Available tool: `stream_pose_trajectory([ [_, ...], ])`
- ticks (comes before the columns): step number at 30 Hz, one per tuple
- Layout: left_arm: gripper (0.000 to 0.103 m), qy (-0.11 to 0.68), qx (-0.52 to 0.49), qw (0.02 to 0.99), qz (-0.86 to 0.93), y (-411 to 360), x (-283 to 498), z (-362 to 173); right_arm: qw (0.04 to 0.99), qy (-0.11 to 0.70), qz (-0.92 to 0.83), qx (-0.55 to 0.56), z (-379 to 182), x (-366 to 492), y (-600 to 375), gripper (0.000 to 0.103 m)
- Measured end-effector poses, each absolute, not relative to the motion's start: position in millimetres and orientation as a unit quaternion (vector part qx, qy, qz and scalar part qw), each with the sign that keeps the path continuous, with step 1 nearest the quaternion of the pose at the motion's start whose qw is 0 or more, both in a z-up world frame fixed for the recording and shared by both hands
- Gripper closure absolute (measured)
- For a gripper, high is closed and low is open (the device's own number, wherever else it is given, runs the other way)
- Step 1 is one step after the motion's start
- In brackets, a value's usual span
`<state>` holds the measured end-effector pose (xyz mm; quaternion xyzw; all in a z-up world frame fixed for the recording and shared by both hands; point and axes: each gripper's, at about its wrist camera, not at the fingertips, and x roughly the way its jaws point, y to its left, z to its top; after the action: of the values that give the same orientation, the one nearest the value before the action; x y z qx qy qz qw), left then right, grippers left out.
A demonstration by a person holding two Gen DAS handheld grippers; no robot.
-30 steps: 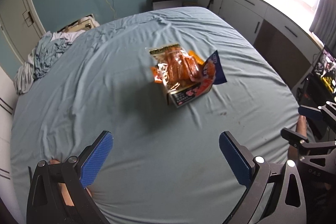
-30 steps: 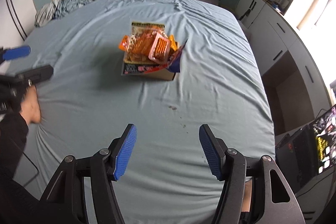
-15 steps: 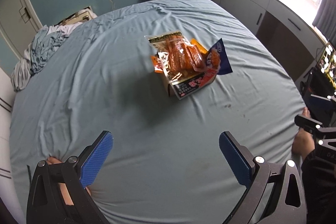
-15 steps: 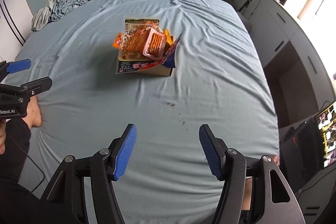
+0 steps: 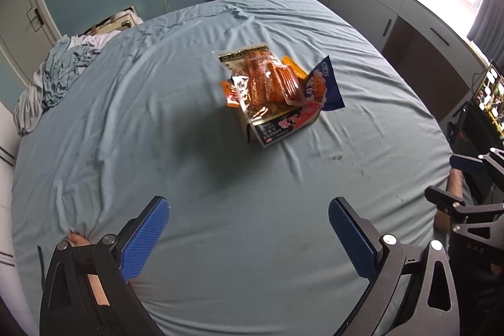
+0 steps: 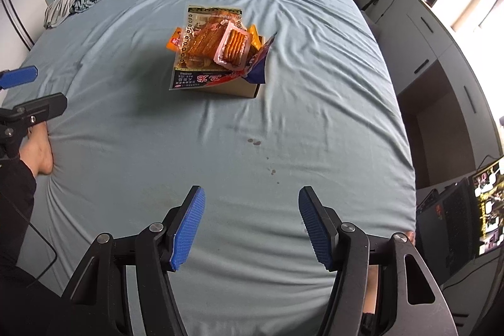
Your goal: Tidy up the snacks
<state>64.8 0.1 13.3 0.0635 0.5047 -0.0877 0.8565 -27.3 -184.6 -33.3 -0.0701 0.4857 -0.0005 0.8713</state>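
A small cardboard box [image 6: 239, 88] sits mid-bed, heaped with snack packets [image 5: 267, 84] [image 6: 211, 43]: orange packs, a clear tray of biscuits [image 6: 233, 44], a blue bag [image 5: 327, 84]. Several packets stick out over its rim. My left gripper [image 5: 249, 236] hovers over the near part of the bed, open and empty, well short of the box. The right gripper [image 6: 252, 222] is likewise open with nothing between its blue pads, also far from the box. Each gripper shows at the edge of the other's view.
The bed [image 5: 189, 178] has a wrinkled light-blue sheet with small dark stains [image 6: 255, 142]. Crumpled bedding [image 5: 60, 71] lies at the far left corner. White cabinets [image 5: 393, 11] line the right side; a lit screen [image 6: 488, 203] stands lower right. A person's bare feet rest at the bed's edge.
Both views have shifted slightly; the box of snacks sits a little differently in frame. The jaws stay as wide as before, and the packets have not moved.
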Motion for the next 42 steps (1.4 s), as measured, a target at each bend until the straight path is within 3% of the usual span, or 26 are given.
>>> stream_pose_trajectory([
  [42,0.000,0.504,0.090,0.854,-0.092,-8.6,58.1,15.8,0.865,0.495,0.000,-0.082,-41.6,-27.1,-180.5,0.042],
])
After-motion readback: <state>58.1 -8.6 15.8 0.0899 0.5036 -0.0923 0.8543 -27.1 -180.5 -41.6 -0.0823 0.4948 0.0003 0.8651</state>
